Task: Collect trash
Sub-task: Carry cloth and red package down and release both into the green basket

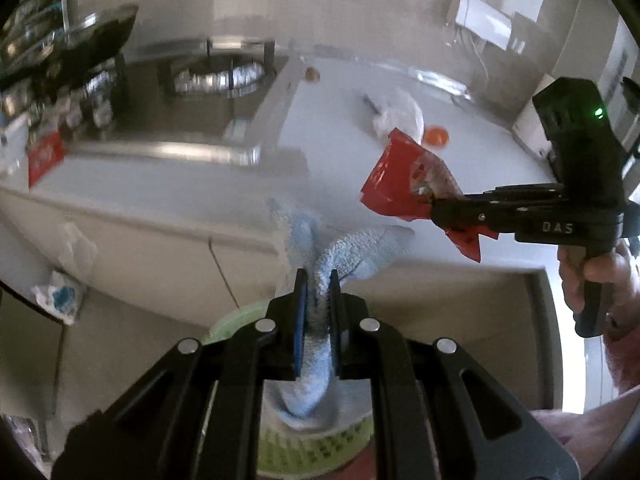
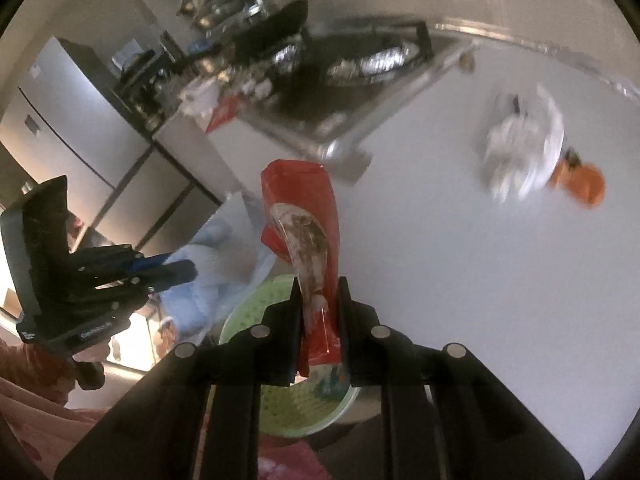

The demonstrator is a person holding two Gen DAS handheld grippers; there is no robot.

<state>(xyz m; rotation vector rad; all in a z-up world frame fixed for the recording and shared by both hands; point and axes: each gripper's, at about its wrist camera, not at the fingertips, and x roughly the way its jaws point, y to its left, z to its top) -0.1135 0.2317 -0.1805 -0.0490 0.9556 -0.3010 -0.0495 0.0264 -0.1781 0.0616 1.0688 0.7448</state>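
Note:
My left gripper [image 1: 318, 280] is shut on a light blue cloth [image 1: 352, 252], held over a green perforated basket [image 1: 312, 448] below the counter edge. My right gripper [image 2: 320, 288] is shut on a red snack wrapper [image 2: 304, 216] and holds it above the same green basket [image 2: 280, 412]. In the left wrist view the right gripper [image 1: 434, 204] comes in from the right with the wrapper [image 1: 400, 184] over the counter edge. In the right wrist view the left gripper [image 2: 188, 270] is at the left with the blue cloth [image 2: 208, 272].
On the white counter [image 2: 440, 260] lie a crumpled white paper on a plate [image 2: 524, 152] and an orange lid [image 2: 580, 182]. A gas hob [image 2: 360, 64] sits at the back with a small brown item [image 2: 466, 62] beside it. A crumpled tissue [image 1: 60, 296] lies at the lower left.

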